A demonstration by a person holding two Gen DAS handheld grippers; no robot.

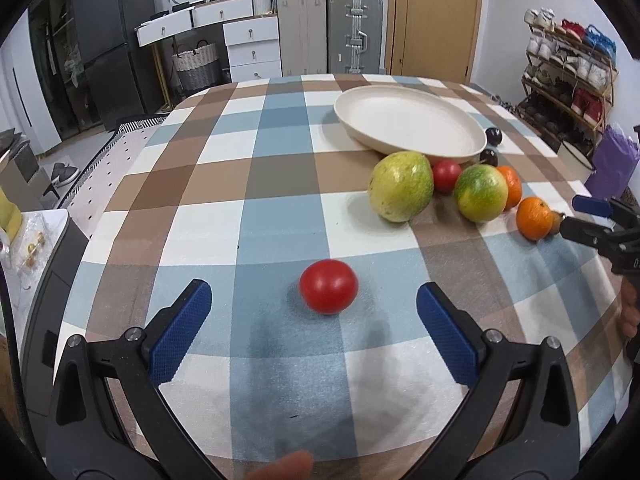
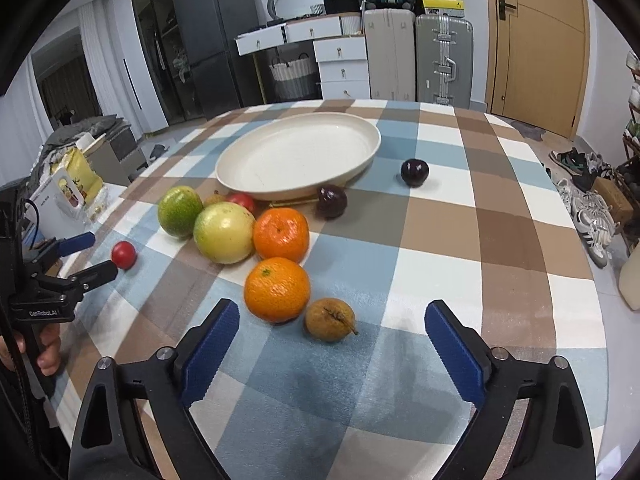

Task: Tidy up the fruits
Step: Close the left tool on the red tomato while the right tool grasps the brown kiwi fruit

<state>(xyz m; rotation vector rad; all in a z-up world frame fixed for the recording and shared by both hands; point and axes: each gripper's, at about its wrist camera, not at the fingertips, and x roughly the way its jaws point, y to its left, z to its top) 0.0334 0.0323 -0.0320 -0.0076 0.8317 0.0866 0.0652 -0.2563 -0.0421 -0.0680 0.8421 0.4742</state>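
place: home | signs: shoe rack (image 1: 568, 76), suitcases (image 2: 440, 60) (stacked), fridge (image 2: 200, 40)

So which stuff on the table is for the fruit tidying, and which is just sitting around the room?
For the job:
- red tomato
- two oranges
- green-yellow fruits
- dark plums
- small brown fruit
- cream plate

Just lying about:
- suitcases
- white drawers
- shoe rack

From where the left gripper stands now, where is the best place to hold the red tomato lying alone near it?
Grip the red tomato across its widest middle, coming straight ahead and down with the open left gripper. It is round and smooth, sits alone on the tablecloth, and already lies centred between the fingers.
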